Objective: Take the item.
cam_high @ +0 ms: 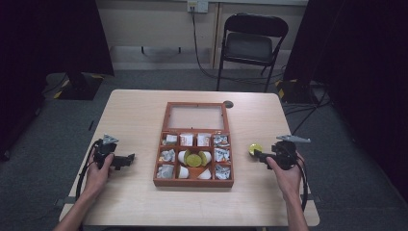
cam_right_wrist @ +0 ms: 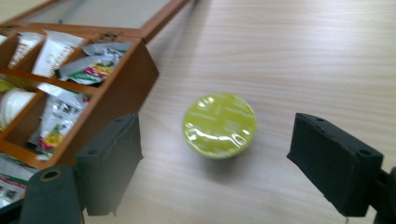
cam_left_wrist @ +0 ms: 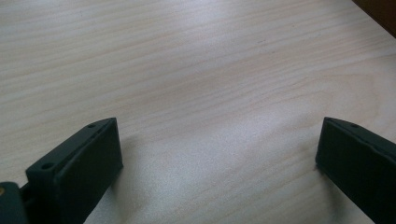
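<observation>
Jaws spread on both the left gripper and right gripper, yellow-lidded capsule lying beside the wooden box.

One wooden box, perhaps three green-lidded capsules.

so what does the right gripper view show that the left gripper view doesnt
Right gripper view: a yellow-green foil-topped capsule lying on the table between its open jaws, apart from both, and the wooden box with sachets in its compartments. Left gripper view: a dark brown corner at the top right. Both: pale wood table and two open black jaws.
</observation>
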The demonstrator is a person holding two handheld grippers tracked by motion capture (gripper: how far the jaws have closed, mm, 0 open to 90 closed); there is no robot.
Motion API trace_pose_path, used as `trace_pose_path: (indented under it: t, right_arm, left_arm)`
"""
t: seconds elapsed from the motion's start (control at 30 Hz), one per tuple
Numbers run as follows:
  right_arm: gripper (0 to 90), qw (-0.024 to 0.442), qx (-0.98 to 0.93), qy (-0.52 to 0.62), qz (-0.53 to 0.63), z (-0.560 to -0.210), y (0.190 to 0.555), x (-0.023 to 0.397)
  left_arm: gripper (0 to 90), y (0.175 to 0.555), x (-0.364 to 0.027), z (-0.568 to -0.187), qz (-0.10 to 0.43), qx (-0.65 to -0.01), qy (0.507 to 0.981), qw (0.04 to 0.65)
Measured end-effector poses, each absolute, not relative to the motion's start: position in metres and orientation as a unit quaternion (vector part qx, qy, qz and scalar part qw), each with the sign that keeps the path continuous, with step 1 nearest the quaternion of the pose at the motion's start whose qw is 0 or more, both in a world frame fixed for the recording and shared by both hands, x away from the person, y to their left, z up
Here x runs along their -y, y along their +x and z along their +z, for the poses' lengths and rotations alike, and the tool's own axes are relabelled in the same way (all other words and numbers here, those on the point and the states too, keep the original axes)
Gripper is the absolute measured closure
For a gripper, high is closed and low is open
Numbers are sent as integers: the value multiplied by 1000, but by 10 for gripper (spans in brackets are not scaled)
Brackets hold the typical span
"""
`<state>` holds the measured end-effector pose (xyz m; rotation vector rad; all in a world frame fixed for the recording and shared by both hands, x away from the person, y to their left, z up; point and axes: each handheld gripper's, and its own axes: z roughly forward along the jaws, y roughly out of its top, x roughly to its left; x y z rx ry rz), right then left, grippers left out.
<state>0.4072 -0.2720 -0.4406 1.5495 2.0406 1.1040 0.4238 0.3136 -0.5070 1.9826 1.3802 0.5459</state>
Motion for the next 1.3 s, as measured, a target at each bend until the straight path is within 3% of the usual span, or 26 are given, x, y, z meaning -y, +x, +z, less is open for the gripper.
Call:
trace_pose_path:
  t: [0.47,0.87,1.23,1.3]
  right_arm:
    - [162,194,-715,559,372,-439,374,299]
    - [166,201,-700,585,356,-459,357,321]
    - [159,191,-725,590,298,-487,363,318]
    - [154,206,-724,589,295,-489,364,316]
  left_arm:
    - [0,424,-314,-507,208,-527,757,326]
    - [0,424,-314,-507,208,-527,757,326]
    - [0,424,-314,-507,208,-527,757,326]
    - [0,424,-314,-507,208,-527,757,326]
